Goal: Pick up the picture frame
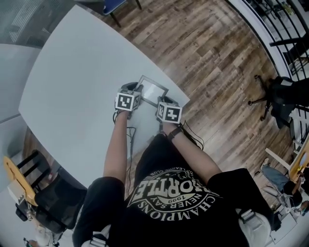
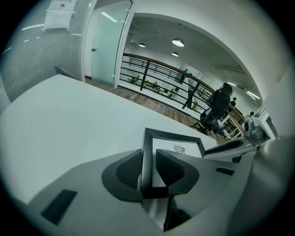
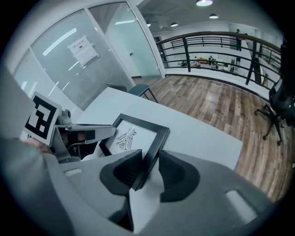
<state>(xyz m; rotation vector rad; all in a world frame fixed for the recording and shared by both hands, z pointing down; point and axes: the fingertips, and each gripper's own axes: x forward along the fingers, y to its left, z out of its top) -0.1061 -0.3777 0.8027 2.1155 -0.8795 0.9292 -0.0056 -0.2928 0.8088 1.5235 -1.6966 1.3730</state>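
Note:
A black picture frame (image 1: pixel 153 90) with a white print lies on the white table (image 1: pixel 72 72) near its right edge. My left gripper (image 1: pixel 136 91) is at the frame's left side. In the left gripper view its pads close on the frame's left bar (image 2: pixel 146 152), and the gripper (image 2: pixel 148 168) is shut on it. My right gripper (image 1: pixel 164 100) is at the frame's right side. In the right gripper view the frame's right bar (image 3: pixel 154 150) runs between the pads, and that gripper (image 3: pixel 150 170) is shut on it. The print (image 3: pixel 129 137) shows an insect-like drawing.
The table's edge (image 1: pixel 186 103) runs just right of the frame, with wood floor (image 1: pixel 217 58) beyond. A black office chair (image 1: pixel 282 96) stands at the right, a blue chair (image 1: pixel 113 7) at the far side, another chair (image 1: pixel 21 181) near left. Cables (image 1: pixel 131 135) lie under my arms.

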